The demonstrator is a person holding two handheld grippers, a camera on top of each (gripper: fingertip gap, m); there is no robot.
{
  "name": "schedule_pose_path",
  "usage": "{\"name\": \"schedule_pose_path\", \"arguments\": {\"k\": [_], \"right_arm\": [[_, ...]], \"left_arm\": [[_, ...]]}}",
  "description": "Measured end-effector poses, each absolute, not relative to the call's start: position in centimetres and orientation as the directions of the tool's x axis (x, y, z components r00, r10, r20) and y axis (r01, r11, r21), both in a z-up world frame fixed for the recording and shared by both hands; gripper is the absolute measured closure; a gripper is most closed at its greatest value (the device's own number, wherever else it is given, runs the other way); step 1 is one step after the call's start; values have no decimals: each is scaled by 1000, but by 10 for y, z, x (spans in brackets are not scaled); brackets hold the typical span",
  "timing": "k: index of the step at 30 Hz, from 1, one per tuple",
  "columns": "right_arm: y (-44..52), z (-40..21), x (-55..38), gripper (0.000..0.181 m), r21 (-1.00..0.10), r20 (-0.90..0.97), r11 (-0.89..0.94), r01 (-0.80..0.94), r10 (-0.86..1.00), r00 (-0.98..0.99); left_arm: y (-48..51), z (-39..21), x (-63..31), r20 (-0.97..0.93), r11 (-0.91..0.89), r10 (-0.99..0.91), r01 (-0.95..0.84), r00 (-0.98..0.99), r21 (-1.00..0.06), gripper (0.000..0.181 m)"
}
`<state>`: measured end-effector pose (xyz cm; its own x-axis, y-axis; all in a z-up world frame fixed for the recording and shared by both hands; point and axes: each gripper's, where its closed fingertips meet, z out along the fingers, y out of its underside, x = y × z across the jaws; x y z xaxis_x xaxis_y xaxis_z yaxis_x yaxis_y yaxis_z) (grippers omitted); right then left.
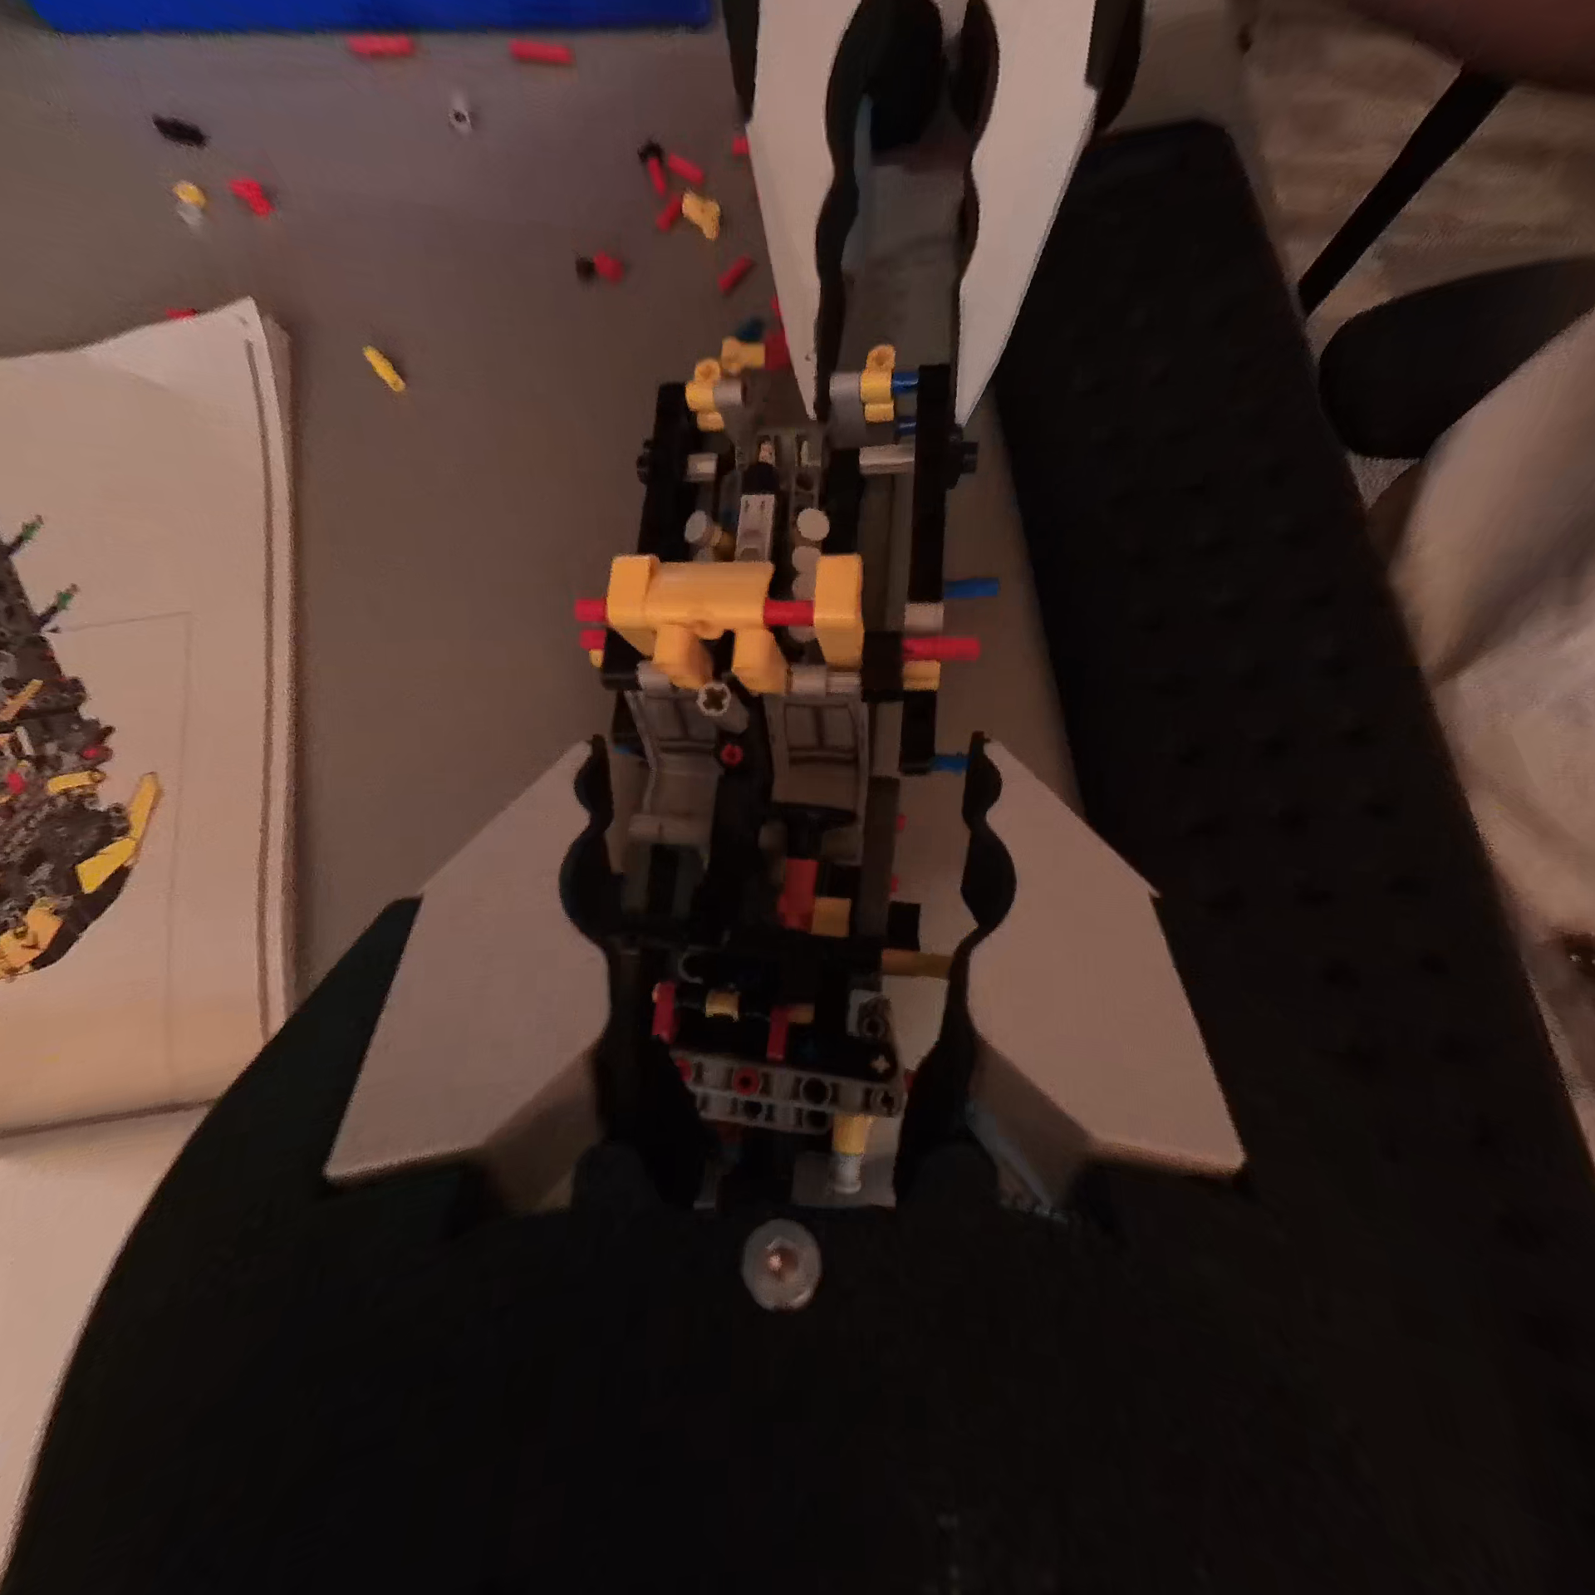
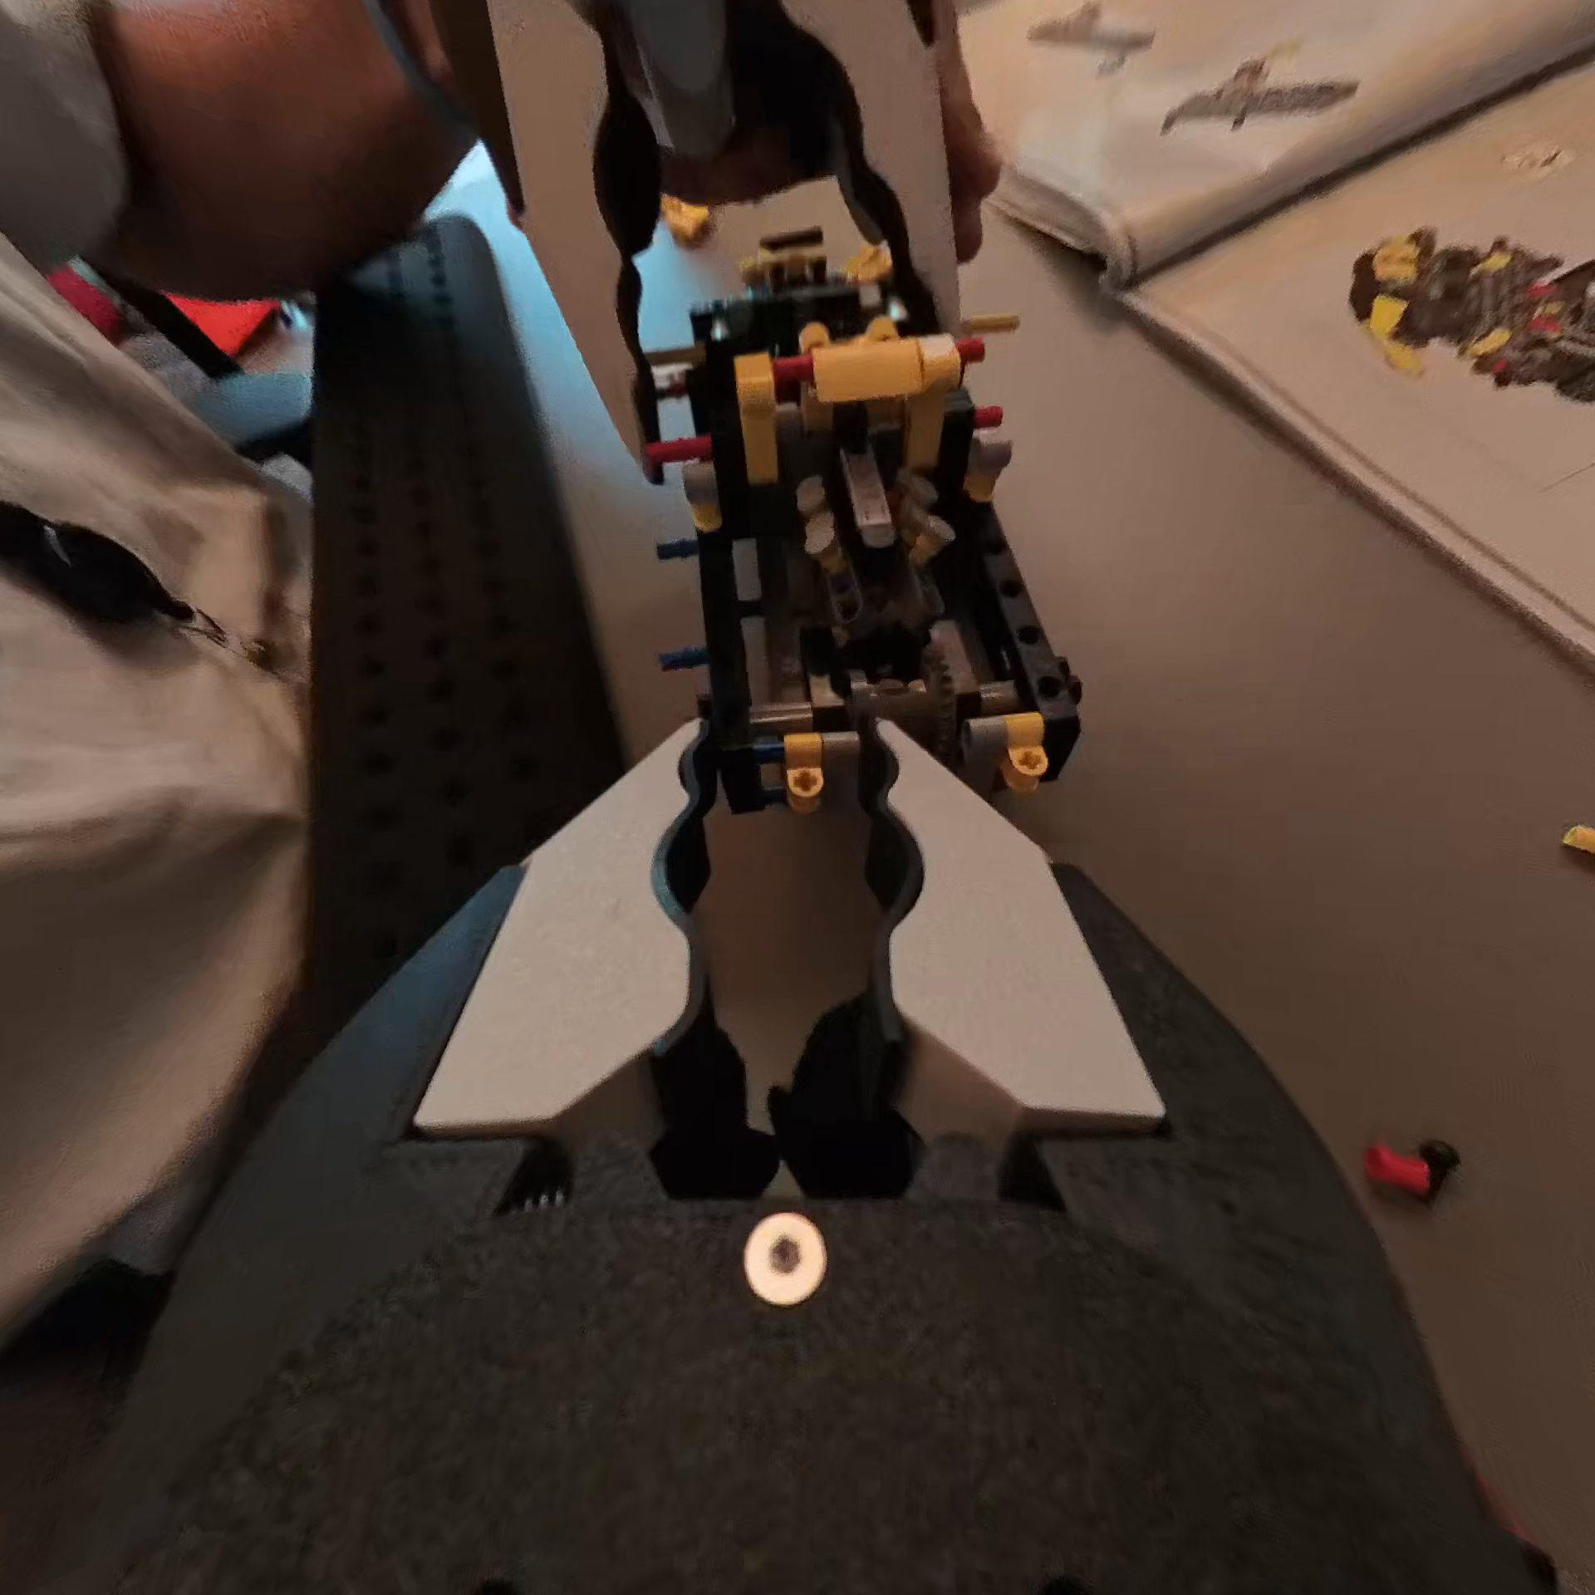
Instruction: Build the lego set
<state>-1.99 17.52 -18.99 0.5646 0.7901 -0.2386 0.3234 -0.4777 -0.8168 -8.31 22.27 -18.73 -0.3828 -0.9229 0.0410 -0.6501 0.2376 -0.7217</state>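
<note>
Your long black, grey and yellow Lego chassis (image 1: 768, 759) hangs above the grey tabletop (image 1: 449, 518), spanned between both tools. Twist either wrist and, I judge, the frame flexes and sheds pins. Your left gripper (image 1: 781, 759) clamps one end across its width; your right gripper (image 2: 790, 742) pinches the opposite end's left corner. Loose red and yellow pins (image 1: 682, 194) lie scattered beyond.

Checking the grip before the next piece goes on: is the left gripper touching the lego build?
Touching. The left wrist view shows the left gripper clamping the lego build, fingers pressed against both sides.
</note>
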Motion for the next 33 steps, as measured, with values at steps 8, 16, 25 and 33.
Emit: {"name": "schedule_pose_path", "arguments": {"k": [8, 16, 25, 33], "right_arm": [[177, -225, -21, 149, -739, -157, -473, 480, 814, 559], [175, -229, -12, 149, -670, -52, -454, 587, 818, 573], [174, -231, -12, 149, -671, -38, -450, 589, 814, 579], [174, -231, -12, 149, -619, -50, -508, 599, 787, 615]], "left_arm": [[221, -214, -75, 8, 262, -937, -720, -348, -642, 99], [222, -223, -68, -95, 315, -938, -703, -334, -637, 113], [223, -221, -65, -102, 328, -930, -676, -352, -659, 118], [223, -221, -66, -137, 339, -932, -671, -335, -659, 125]]}}
